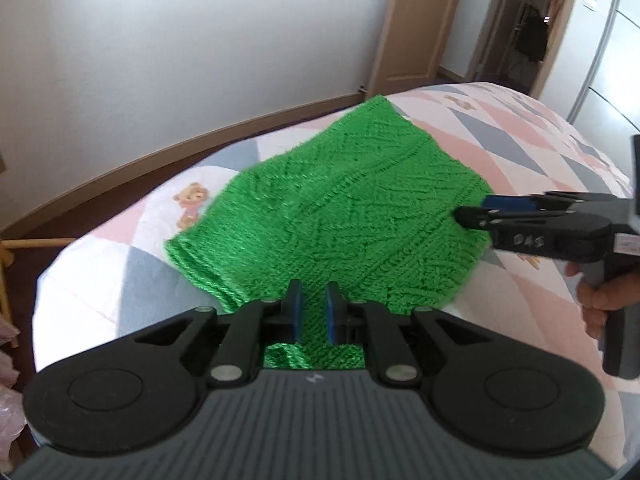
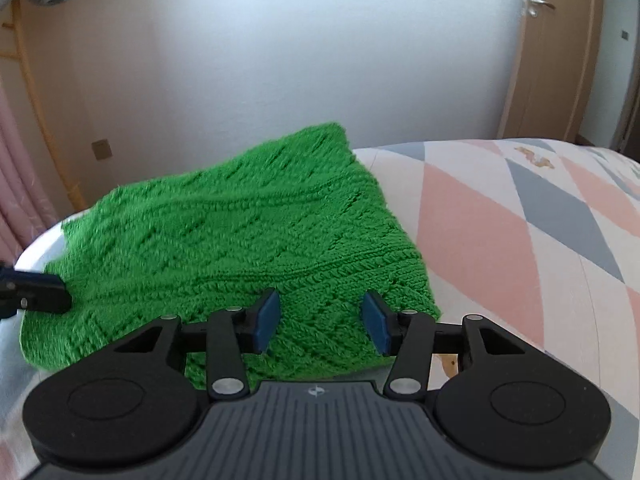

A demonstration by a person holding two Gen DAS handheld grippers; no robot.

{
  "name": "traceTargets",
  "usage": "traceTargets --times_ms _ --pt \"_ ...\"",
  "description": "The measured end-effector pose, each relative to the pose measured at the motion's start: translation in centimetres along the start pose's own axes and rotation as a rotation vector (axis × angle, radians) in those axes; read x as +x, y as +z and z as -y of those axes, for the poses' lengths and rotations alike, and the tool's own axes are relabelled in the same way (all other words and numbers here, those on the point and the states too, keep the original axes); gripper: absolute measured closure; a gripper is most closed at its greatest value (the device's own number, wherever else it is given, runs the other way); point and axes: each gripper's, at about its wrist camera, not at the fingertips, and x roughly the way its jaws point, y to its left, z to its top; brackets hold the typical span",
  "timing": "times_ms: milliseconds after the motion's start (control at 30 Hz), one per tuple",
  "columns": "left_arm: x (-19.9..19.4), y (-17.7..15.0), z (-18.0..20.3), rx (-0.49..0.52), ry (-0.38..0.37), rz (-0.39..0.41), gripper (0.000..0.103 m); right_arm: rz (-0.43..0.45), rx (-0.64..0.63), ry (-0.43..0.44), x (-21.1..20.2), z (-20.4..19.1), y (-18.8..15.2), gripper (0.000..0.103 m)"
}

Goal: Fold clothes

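Observation:
A bright green knit garment (image 1: 340, 200) lies spread near the corner of a bed (image 1: 520, 152) that has a pink, grey and white triangle quilt. My left gripper (image 1: 314, 292) is at the garment's near edge, its blue pads close together with a strip of the knit pinched between them. My right gripper (image 2: 320, 304) hangs over the garment (image 2: 224, 232) near its right edge, pads well apart and pressing on nothing. From the left wrist view the right gripper (image 1: 476, 210) reaches in sideways over the knit's right corner. The left gripper's tip (image 2: 44, 292) shows at the far left.
A person's hand (image 1: 600, 304) holds the right gripper's handle. The bed's quilt (image 2: 500, 220) stretches off to the right. Beyond the bed are a white wall, a wooden skirting and a wooden door (image 1: 416, 24). A wooden rail (image 1: 28, 244) and a pink curtain (image 2: 16, 184) stand at the left.

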Motion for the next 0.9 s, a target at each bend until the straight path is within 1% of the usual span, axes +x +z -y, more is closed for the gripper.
traceTargets --times_ms 33,67,100,133,167,200,233,300,367,500,567,667,733,900 --pt "-0.3 0.2 0.1 -0.009 0.012 -0.016 0.091 0.01 0.025 0.001 -0.5 0.0 0.2 0.053" --pt "-0.7 0.3 0.2 -0.019 0.025 -0.035 0.083 0.016 0.05 0.005 -1.0 0.0 0.4 0.052" --pt "-1.2 0.4 0.4 -0.026 0.037 -0.053 0.077 0.014 0.07 0.013 -1.6 -0.2 0.5 0.047" --pt "-1.8 0.4 0.7 -0.027 0.047 -0.071 0.074 0.006 0.083 0.016 -2.3 -0.4 0.3 0.043" --pt "-2.4 0.2 1.0 -0.025 0.056 -0.087 0.072 -0.002 0.097 0.019 -3.1 -0.7 0.2 0.036" --pt "-3.0 -0.1 1.5 -0.025 0.062 -0.099 0.071 -0.012 0.109 0.022 -3.8 -1.0 0.0 0.033" --pt "-3.5 -0.4 2.0 -0.027 0.064 -0.113 0.066 -0.023 0.12 0.026 -4.5 -1.3 -0.3 0.033" --pt "-4.7 -1.3 2.9 -0.031 0.071 -0.138 0.062 -0.039 0.151 0.037 -6.1 -1.9 -1.1 0.029" --pt "-6.0 -2.5 3.9 -0.035 0.086 -0.154 0.06 -0.048 0.184 0.055 -8.0 -2.3 -2.1 0.026" --pt "-9.2 -5.3 5.7 -0.055 0.12 -0.19 0.056 -0.066 0.223 0.057 -12.1 -2.4 -4.6 0.024" --pt "-11.3 -6.4 6.7 -0.065 0.127 -0.203 0.054 -0.074 0.25 0.056 -14.7 -2.2 -5.8 0.023" --pt "-14.8 -7.8 8.3 -0.067 0.147 -0.206 0.048 -0.074 0.288 0.052 -19.0 -1.9 -7.1 0.023" --pt "-17.3 -8.3 9.3 -0.066 0.157 -0.206 0.039 -0.058 0.302 0.052 -22.4 -2.3 -7.4 0.02" --pt "-23.9 -9.0 11.6 -0.048 0.17 -0.201 0.032 -0.019 0.328 0.039 -30.7 -3.9 -7.3 0.01"
